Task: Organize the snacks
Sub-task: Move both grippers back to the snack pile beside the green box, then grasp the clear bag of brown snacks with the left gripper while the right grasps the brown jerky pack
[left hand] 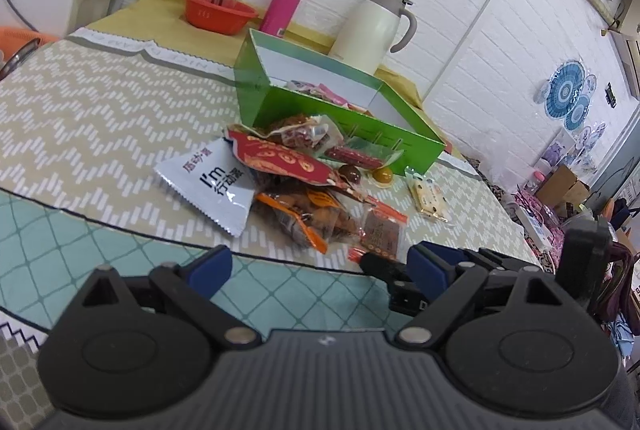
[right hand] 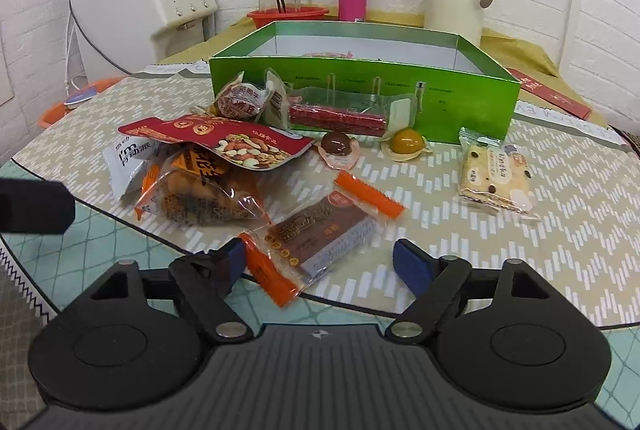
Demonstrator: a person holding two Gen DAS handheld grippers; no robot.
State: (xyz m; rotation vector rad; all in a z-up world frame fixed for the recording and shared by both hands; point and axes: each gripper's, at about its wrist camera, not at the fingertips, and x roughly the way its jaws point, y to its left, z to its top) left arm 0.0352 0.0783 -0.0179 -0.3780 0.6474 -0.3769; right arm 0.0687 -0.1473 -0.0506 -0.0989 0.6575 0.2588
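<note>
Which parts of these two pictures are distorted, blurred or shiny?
Left wrist view: fisheye bends the wall lines, corners are dark, and the green box looks tilted. Right wrist view: packet with orange ends shows glare on its plastic, and the dark shape at the left edge is blurred.

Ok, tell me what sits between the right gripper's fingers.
In the right wrist view, the open right gripper has a brown snack packet with orange ends lying on the tablecloth between its fingers, not gripped.

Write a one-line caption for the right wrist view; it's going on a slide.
Open right gripper poised over an orange-ended snack packet, loose snacks before a green box.
</note>
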